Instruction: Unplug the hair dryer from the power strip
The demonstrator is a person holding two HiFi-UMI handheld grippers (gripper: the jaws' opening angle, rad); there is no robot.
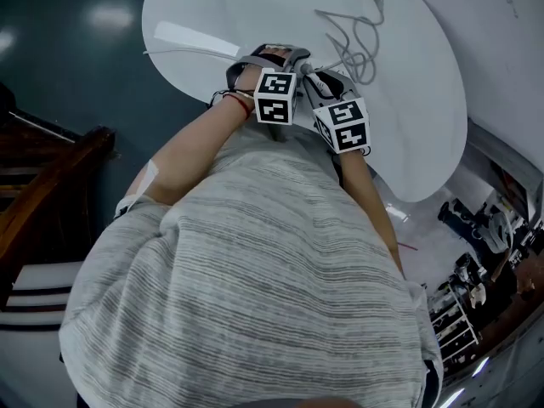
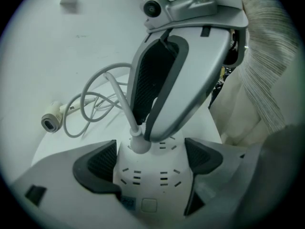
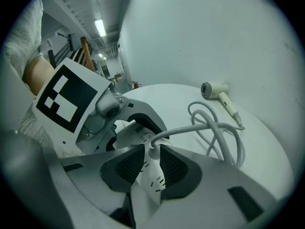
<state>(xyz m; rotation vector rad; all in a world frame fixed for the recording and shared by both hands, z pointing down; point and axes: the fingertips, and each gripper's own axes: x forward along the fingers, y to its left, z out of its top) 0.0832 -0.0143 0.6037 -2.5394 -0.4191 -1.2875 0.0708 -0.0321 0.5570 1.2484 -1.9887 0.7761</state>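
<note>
- Closest to the head camera, a person in a grey striped shirt is leaning over a round white table, both arms reaching out ahead.
- The left gripper is clamping the white power strip, one dark pad pressing on each side. The strip is sitting at the near edge of the table.
- The right gripper is coming in from above and pinching the white plug between its pads. The plug is still sitting in its socket on the strip.
- The two grippers are crowding right up against each other, marker cubes nearly side by side in the head view.
- From the plug, the grey cord is running off across the table in loose loops.
- Farthest out, the hair dryer is lying on its side on the table, well apart from the strip.
</note>
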